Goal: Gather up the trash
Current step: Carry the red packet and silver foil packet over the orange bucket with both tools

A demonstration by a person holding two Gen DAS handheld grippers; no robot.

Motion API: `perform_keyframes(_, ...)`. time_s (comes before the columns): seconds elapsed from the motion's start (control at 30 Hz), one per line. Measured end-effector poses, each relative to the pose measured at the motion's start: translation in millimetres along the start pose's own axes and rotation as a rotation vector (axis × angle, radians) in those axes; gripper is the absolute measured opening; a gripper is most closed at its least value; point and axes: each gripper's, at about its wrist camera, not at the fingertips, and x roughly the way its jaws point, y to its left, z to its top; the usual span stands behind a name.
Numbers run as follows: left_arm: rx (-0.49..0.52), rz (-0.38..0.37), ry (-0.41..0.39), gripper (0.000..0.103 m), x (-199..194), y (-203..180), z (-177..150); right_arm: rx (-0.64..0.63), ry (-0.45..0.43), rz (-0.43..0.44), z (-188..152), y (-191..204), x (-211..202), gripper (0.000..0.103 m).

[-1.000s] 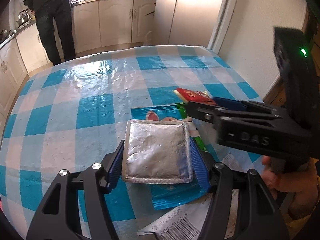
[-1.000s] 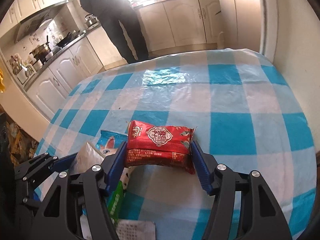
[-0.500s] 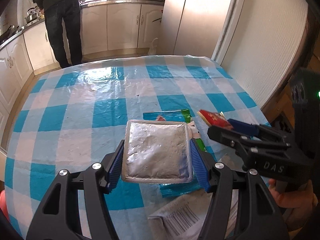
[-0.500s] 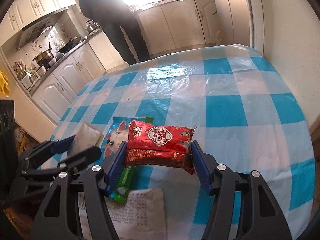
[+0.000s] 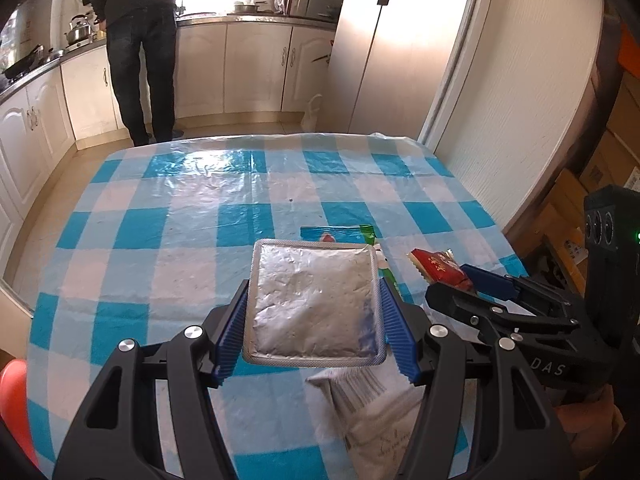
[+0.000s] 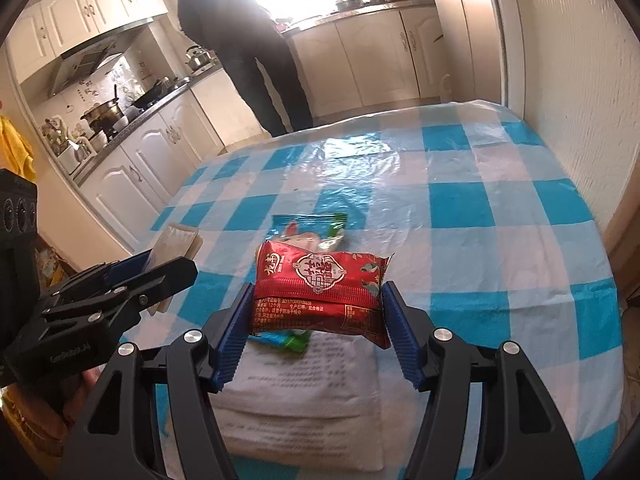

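Observation:
My left gripper (image 5: 314, 322) is shut on a flat silver foil pouch (image 5: 314, 300) and holds it above the checked table. My right gripper (image 6: 318, 322) is shut on a red snack packet (image 6: 320, 294), also lifted above the table. The right gripper shows at the right of the left wrist view (image 5: 492, 300) with the red packet (image 5: 438, 266). The left gripper shows at the left of the right wrist view (image 6: 160, 270) with the silver pouch (image 6: 176, 242). A blue and green wrapper (image 6: 310, 230) and a white printed bag (image 6: 308, 392) lie on the table below.
The table has a blue and white checked plastic cover (image 5: 160, 240). A wall (image 5: 520, 100) runs along its right side. A person in dark clothes (image 5: 140, 40) stands at the kitchen counter beyond the far edge. A red object (image 5: 14, 400) sits at the lower left.
Both grippers have risen and drawn back from the table with their packets still held. More of the table and the white bag have come into view.

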Motion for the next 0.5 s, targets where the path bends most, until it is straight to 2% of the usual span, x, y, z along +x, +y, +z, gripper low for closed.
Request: perform_keyframes(0.5,-0.078,0.033,-0.048,0.063,-59.7,30.5,-27.1,-0.066,0.008,0.038,-17.3,46.5,-19.8,0.063)
